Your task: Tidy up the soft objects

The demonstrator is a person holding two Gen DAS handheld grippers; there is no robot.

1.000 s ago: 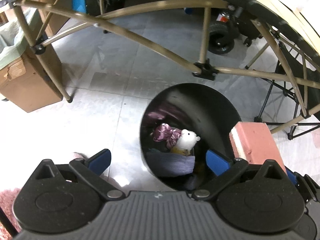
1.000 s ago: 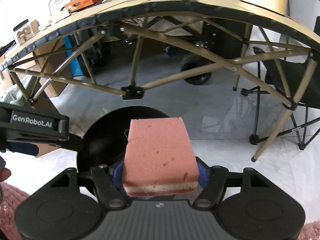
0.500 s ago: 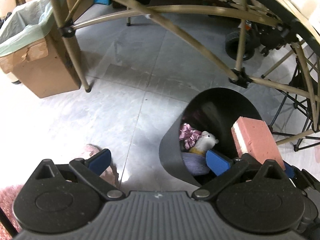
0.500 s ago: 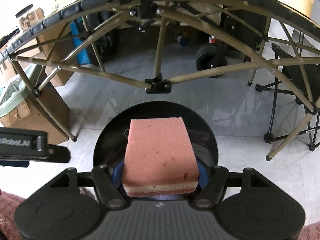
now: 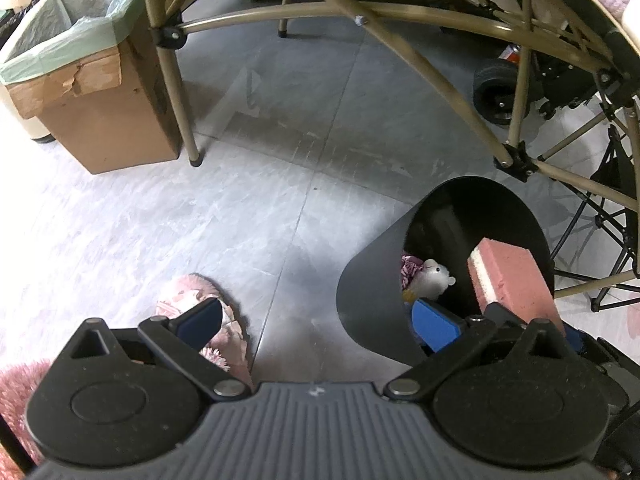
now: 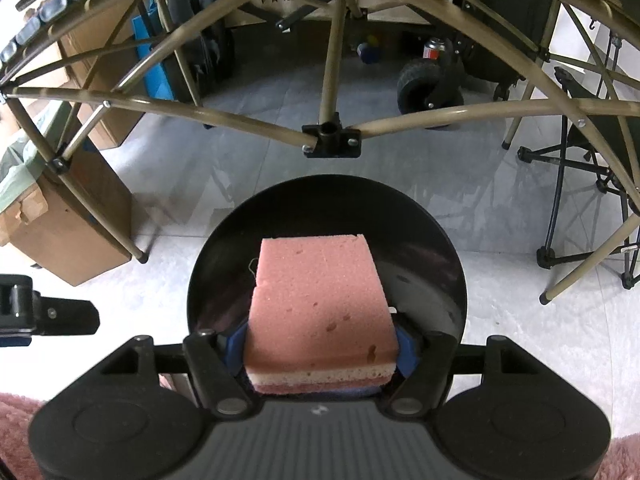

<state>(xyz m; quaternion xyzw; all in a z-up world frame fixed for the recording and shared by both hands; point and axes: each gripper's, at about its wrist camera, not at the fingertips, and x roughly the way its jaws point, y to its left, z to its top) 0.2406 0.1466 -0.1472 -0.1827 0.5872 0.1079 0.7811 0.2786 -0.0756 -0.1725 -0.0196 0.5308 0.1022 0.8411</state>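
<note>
My right gripper (image 6: pixel 320 344) is shut on a pink sponge (image 6: pixel 318 304) and holds it over the mouth of a black round bin (image 6: pixel 432 240) on the floor. The left wrist view shows the same sponge (image 5: pixel 510 276) above the bin (image 5: pixel 368 292), with a white plush toy (image 5: pixel 434 278) and a pink-purple soft thing (image 5: pixel 410 270) inside. My left gripper (image 5: pixel 316 320) stands open and empty to the left of the bin, its right finger (image 5: pixel 434 324) at the bin's rim.
A folding table's tan frame (image 6: pixel 328 136) arches overhead. A cardboard box with a green liner (image 5: pixel 92 80) stands at left. A pink fluffy slipper (image 5: pixel 208 320) lies on the floor. A black folding chair (image 6: pixel 592 160) and a wheeled cart (image 6: pixel 432 84) are beyond.
My left gripper has swung left, so the bin has slid to the right in its view. My right gripper has moved forward and down with the sponge, now over the bin's mouth.
</note>
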